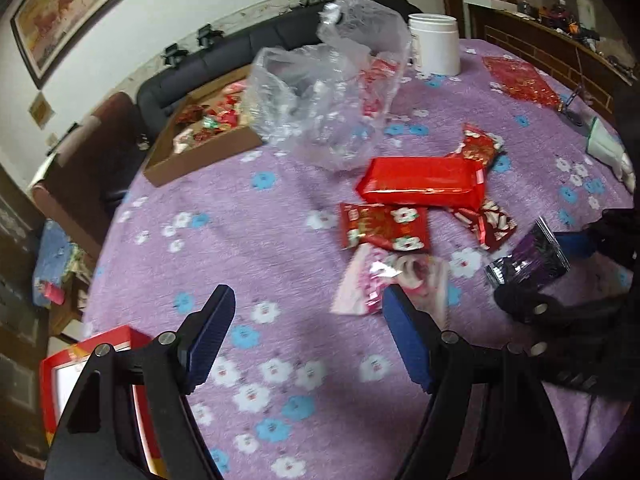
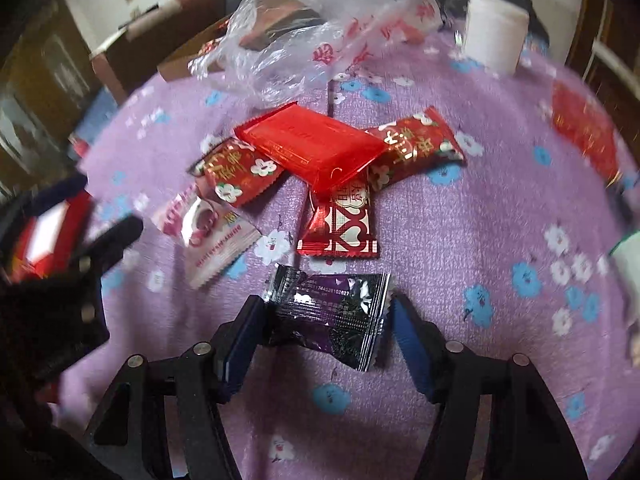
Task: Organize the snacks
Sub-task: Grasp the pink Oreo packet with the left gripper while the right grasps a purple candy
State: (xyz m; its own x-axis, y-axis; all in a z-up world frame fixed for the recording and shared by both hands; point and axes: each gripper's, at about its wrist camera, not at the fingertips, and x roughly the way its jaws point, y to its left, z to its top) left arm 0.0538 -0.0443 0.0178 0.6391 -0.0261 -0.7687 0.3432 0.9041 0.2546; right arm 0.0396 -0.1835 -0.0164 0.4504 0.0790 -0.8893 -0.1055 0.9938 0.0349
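Snack packets lie in a heap on the purple flowered tablecloth: a plain red pack, flowered red packets, a pink-white packet and a red-white packet. My right gripper is open with a dark purple packet between its fingers, near the left pad; it also shows in the left wrist view. My left gripper is open and empty, just near of the pink packet.
A clear plastic bag lies behind the heap. A cardboard box with snacks sits at the far left. A white jar stands at the back. A red box is at the near left edge.
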